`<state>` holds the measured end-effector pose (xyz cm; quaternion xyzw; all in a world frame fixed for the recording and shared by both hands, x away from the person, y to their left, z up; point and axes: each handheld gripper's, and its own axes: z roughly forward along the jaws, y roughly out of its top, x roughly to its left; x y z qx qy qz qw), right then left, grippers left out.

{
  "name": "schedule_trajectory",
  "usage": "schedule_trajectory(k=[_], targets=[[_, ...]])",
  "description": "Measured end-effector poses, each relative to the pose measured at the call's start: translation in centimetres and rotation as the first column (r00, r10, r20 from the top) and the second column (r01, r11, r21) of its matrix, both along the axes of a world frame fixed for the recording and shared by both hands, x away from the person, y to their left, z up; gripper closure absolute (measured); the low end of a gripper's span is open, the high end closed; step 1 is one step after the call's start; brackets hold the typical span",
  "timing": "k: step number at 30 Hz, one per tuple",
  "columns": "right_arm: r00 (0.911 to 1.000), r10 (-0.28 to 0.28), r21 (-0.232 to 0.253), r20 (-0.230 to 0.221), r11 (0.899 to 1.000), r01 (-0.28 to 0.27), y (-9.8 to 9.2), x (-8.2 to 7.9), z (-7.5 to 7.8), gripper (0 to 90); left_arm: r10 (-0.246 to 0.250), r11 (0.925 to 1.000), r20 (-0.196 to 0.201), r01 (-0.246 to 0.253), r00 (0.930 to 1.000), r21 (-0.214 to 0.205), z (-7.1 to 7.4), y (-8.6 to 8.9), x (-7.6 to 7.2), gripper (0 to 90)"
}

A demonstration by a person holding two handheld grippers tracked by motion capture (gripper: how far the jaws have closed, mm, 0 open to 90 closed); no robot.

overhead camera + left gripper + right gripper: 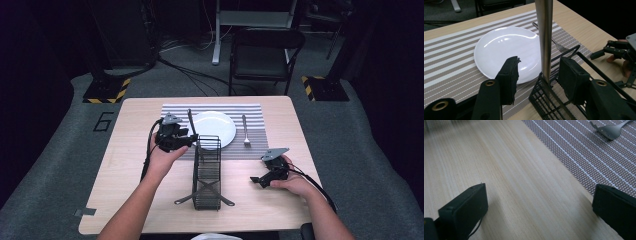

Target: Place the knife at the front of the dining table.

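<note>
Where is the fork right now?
In the high view the fork lies on the striped placemat just right of the white plate, tines toward the person, beyond the right hand-held gripper.

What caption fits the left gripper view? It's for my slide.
Open left gripper around upright metal utensil in wire caddy, beside white plate.

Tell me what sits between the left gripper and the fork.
In the high view, the white plate lies on the striped placemat between the left gripper and the fork.
</note>
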<state>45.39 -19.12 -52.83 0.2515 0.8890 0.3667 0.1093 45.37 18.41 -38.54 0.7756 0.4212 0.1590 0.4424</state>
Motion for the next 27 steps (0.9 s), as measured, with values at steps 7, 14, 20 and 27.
schedule_trajectory(k=[7, 14, 20, 27], targets=[[1.0, 0.0, 0.0, 0.0, 1.0, 0.0, 0.0, 0.0, 0.0, 0.0, -0.001, 1.0, 0.006, 0.001, 1.0, -0.007, -0.6, -0.7, 0.5, 54.3], [1.0, 0.0, 0.0, 0.0, 1.0, 0.0, 0.0, 0.0, 0.0, 0.0, -0.006, 0.9997, 0.007, 0.007, 1.0, -0.022, -0.9, -1.1, 0.9, 58.1], [1.0, 0.0, 0.0, 0.0, 1.0, 0.0, 0.0, 0.0, 0.0, 0.0, -0.016, 0.9996, 0.011, 0.016, 0.9998, -0.023, -1.1, -1.3, 1.0, 63.9], [1.0, 0.0, 0.0, 0.0, 1.0, 0.0, 0.0, 0.0, 0.0, 0.0, -0.033, 0.9991, 0.026, 0.033, 0.9991, -0.027, -1.1, -1.6, 0.9, 73.3]])
